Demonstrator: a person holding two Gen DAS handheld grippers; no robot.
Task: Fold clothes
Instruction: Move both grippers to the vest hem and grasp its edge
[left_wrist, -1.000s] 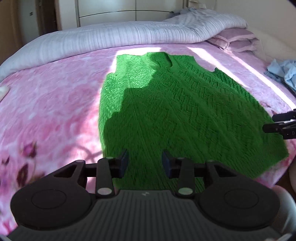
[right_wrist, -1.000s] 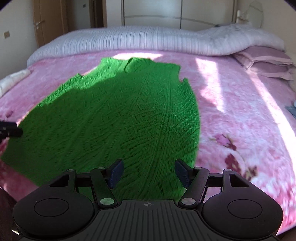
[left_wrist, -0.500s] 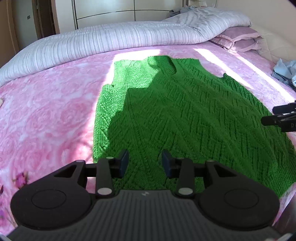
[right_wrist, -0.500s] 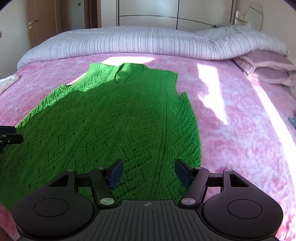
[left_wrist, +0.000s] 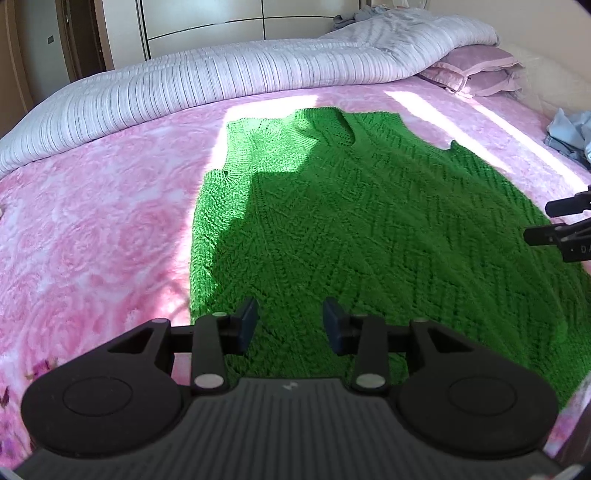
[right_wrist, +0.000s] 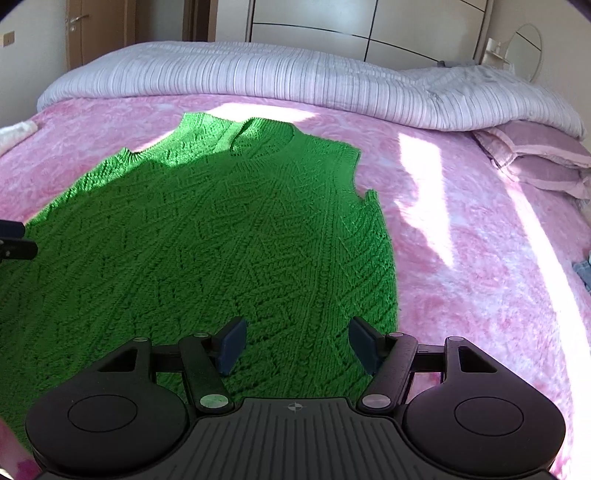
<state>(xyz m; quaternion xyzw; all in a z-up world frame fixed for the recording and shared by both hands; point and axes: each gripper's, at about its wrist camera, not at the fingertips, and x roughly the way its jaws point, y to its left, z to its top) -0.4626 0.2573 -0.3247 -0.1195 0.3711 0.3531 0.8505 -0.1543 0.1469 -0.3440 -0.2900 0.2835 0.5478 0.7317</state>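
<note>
On the pink bed (left_wrist: 92, 229) a green knitted vest (left_wrist: 351, 229) lies flat, its neck towards the striped quilt (left_wrist: 221, 81). Both tongs hang above its near hem with jaws apart and nothing between them: the left tongs (left_wrist: 290, 325) near the vest's left corner, the right tongs (right_wrist: 295, 343) near its right edge.

Sunlit pink bed (left_wrist: 92, 229), pale wardrobe (right_wrist: 332, 26) behind

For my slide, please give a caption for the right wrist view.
Open right hand-held gripper above a green knitted vest lying flat on a pink bedspread.
</note>
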